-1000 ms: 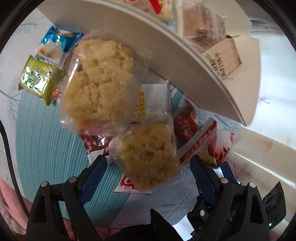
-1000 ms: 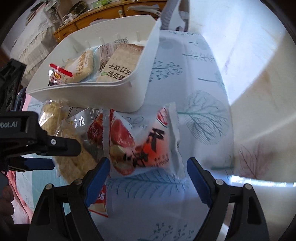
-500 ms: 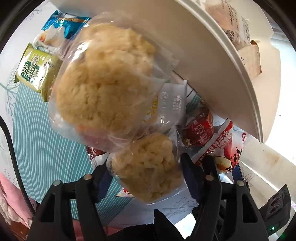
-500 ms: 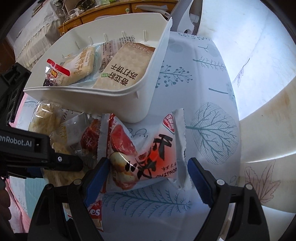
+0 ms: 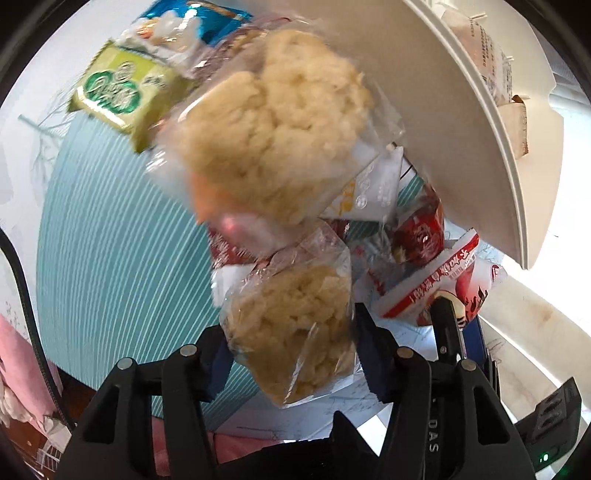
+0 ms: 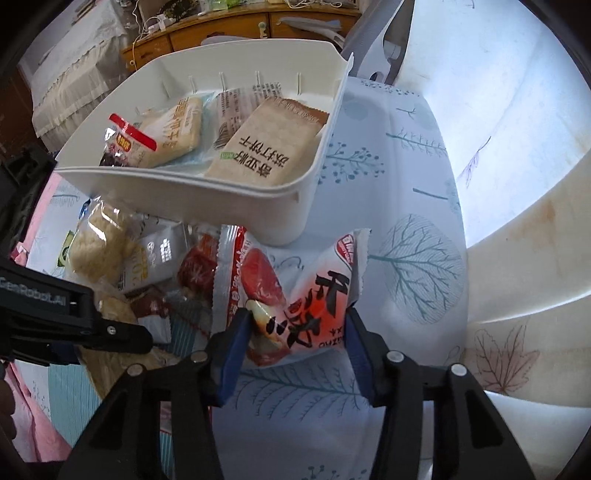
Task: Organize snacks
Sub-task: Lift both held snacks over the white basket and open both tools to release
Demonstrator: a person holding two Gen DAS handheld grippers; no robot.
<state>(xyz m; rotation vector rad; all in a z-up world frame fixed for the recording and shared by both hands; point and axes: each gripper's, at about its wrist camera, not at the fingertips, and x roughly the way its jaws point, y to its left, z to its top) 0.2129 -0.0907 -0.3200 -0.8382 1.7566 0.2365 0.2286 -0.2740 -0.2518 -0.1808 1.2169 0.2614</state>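
Observation:
A small clear bag of yellow puffed-rice cake (image 5: 291,325) sits between the blue pads of my left gripper (image 5: 291,354). Its jaws are closing and both pads press the bag. A larger bag of the same cake (image 5: 273,125) lies just beyond, leaning on the white bin (image 5: 461,110). In the right wrist view my right gripper (image 6: 295,332) is closing on a red and white snack packet (image 6: 306,291); the pads crumple its lower half. The white bin (image 6: 221,199) stands right behind it and holds a cracker pack (image 6: 266,147) and other wrapped snacks.
A green packet (image 5: 118,88) and a blue packet (image 5: 184,22) lie at the far left of the pile on the teal striped mat (image 5: 110,258). More red and silver packets (image 6: 162,254) fill the gap beside the bin. The leaf-print tablecloth (image 6: 406,258) stretches to the right.
My left gripper moved in toward the pile and its jaws narrowed onto the small rice-cake bag. The right gripper's jaws went from wide open to pinching the red and white packet.

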